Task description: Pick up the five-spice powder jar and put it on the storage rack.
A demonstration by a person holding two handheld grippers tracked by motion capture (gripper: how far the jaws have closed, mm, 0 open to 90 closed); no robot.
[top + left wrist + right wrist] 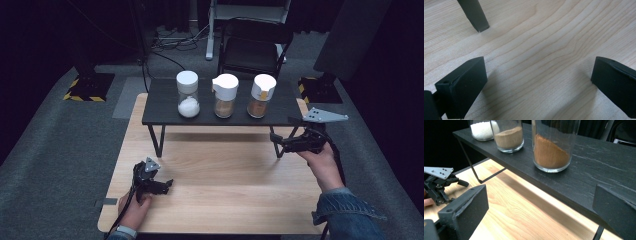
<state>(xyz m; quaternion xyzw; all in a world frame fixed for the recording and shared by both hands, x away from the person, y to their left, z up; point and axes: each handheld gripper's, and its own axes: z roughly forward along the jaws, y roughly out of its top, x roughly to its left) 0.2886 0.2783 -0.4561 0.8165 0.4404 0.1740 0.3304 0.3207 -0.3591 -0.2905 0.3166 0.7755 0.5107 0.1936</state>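
High view: gives you the whole layout. Light wooden surface, a low black shelf standing on it, and three white-capped jars in a row on the shelf: white powder jar at the left, tan powder jar in the middle, orange-brown powder jar at the right.
Right gripper view: you lose the caps here, but you get the jar bottoms up close and can see the orange-brown powder jar has its powder heaped on a slant. The tan powder jar and white powder jar sit farther back along the shelf.
Left gripper view: just wood grain of the surface plus one black shelf leg touching down on it.
Right hand-held gripper: wide open, gripping nothing, held up beside the shelf's right end, jaws pointing toward the orange-brown jar but well clear of it.
Left hand-held gripper: also released, jaws spread wide, nothing between them. It's low over the surface near the front left, and whether it actually touches the wood I can't tell.
Nearest jar: the orange-brown one, upright on the shelf's right part.
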